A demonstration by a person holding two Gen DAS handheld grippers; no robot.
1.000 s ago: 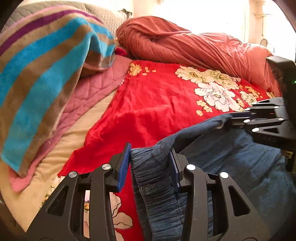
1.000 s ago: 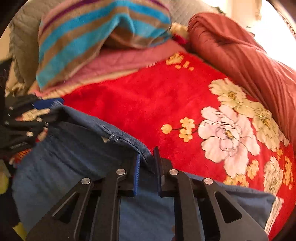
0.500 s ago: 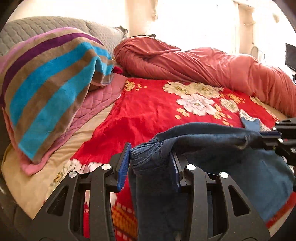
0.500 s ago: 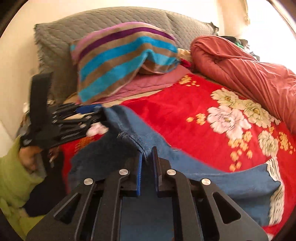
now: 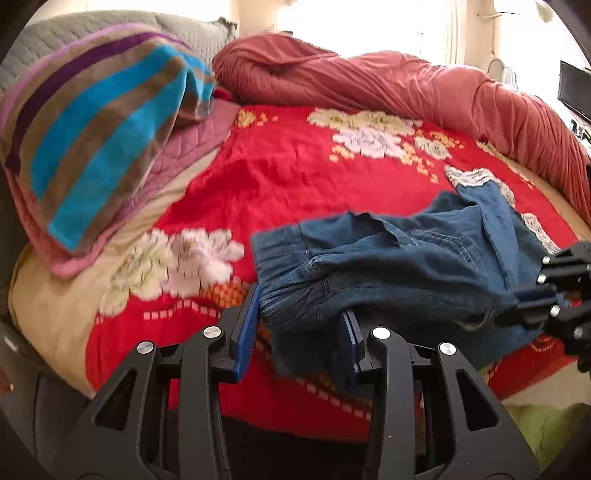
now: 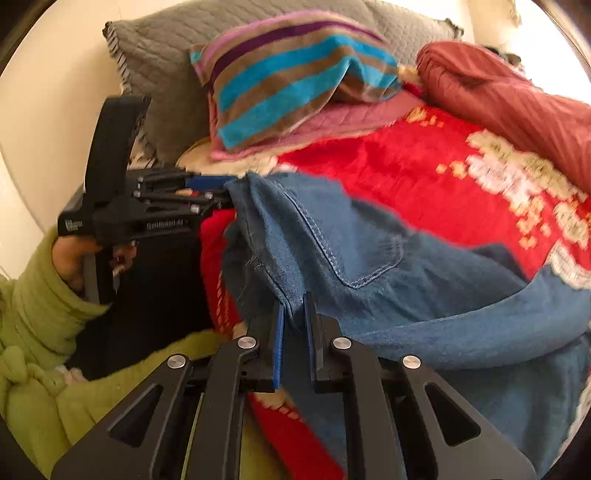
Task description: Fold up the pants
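We see strong daylight pouring in from the far side, ahead of the left gripper [image 5: 301, 325], where the window area [image 5: 369, 26] is blown out to white glare. Both fisheye views bend hard and darken to black at the corners. Motion blur smears the floral bedspread [image 5: 288, 173] and the jeans [image 6: 369, 258] ahead of the right gripper [image 6: 293, 339], while the near fingers stay sharp.

Right gripper [image 6: 293, 325] clamps denim pants [image 6: 369, 258]; left gripper [image 6: 218, 192] grips waistband over red blanket [image 6: 399, 166].
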